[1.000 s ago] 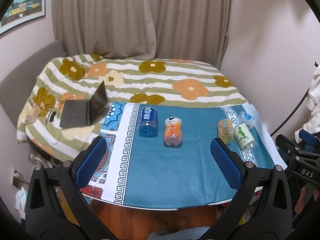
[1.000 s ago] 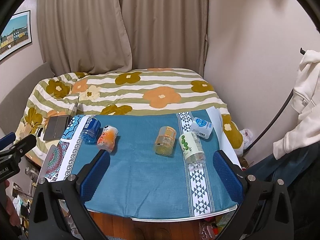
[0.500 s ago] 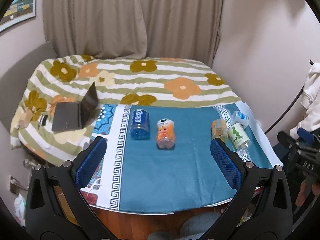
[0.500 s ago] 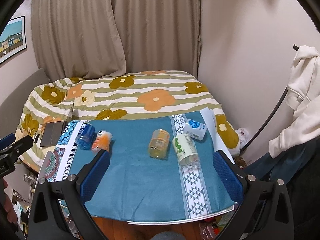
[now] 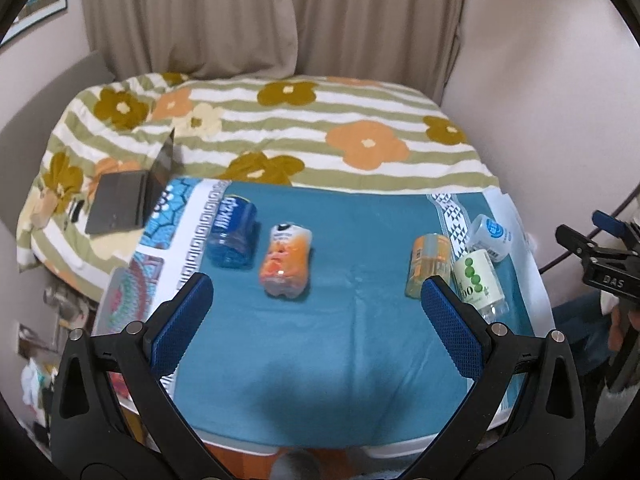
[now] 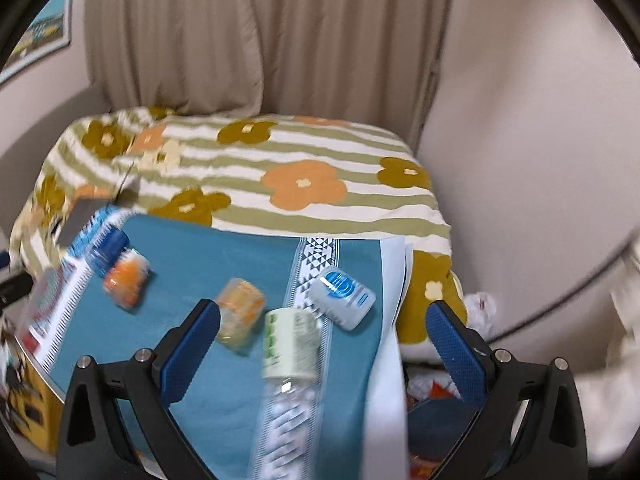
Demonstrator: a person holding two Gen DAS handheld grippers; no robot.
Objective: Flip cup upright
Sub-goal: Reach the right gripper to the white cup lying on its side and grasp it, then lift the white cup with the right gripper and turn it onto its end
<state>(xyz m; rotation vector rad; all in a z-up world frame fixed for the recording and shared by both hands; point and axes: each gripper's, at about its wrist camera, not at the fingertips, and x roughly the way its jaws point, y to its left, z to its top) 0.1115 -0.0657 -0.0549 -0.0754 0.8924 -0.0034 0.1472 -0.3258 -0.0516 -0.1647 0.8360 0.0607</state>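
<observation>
Several cups lie on their sides on the blue tablecloth (image 5: 360, 340): a blue cup (image 5: 232, 232), an orange cup (image 5: 285, 266), a yellow-orange cup (image 5: 428, 264), a green-dotted cup (image 5: 478, 280) and a white-and-blue cup (image 5: 490, 236). My left gripper (image 5: 316, 320) is open and empty above the table's front part. My right gripper (image 6: 324, 344) is open and empty, above the green-dotted cup (image 6: 292, 344) and near the white-and-blue cup (image 6: 344, 298). The yellow-orange cup (image 6: 240, 314), orange cup (image 6: 127, 280) and blue cup (image 6: 109, 246) lie further left.
A bed with a flowered striped blanket (image 5: 304, 128) stands behind the table, with an open laptop (image 5: 132, 196) on its left part. Curtains (image 5: 280, 16) hang behind. A wall (image 6: 520, 140) is close on the right. The right gripper shows at the right edge (image 5: 600, 264).
Both grippers have moved closer to the table. The right view has swung to the right and tilted, and is now blurred by motion. The cups have not moved.
</observation>
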